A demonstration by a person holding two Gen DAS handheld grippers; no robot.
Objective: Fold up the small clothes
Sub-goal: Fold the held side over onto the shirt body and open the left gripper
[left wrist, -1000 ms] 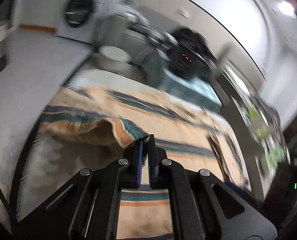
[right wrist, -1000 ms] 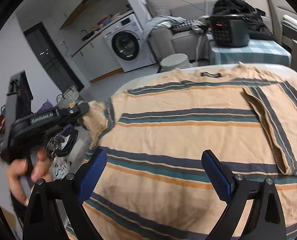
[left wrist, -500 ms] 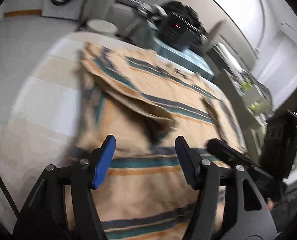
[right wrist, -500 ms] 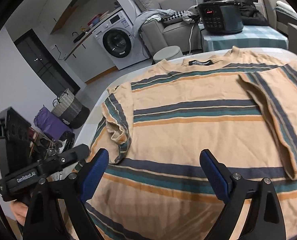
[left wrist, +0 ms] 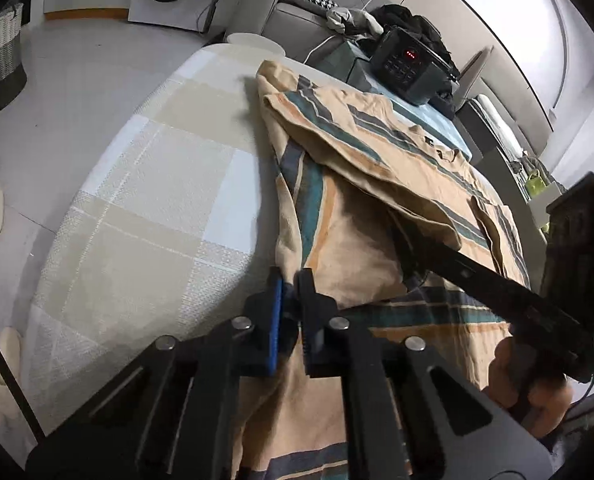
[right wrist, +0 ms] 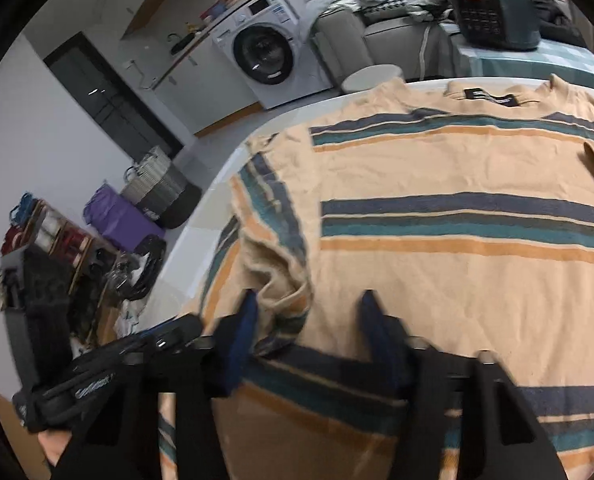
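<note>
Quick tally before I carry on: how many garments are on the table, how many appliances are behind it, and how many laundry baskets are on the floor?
Garments on the table: 1, the striped T-shirt
Appliances: 2, the washing machine and the black cooker
Baskets: 1, the woven basket
Total: 4

Striped shirt under right gripper

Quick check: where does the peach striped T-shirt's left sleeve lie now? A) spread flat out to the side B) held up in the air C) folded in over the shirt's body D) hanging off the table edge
C: the left sleeve lies folded over the body of the peach striped T-shirt, within its side edge on the table.
</note>
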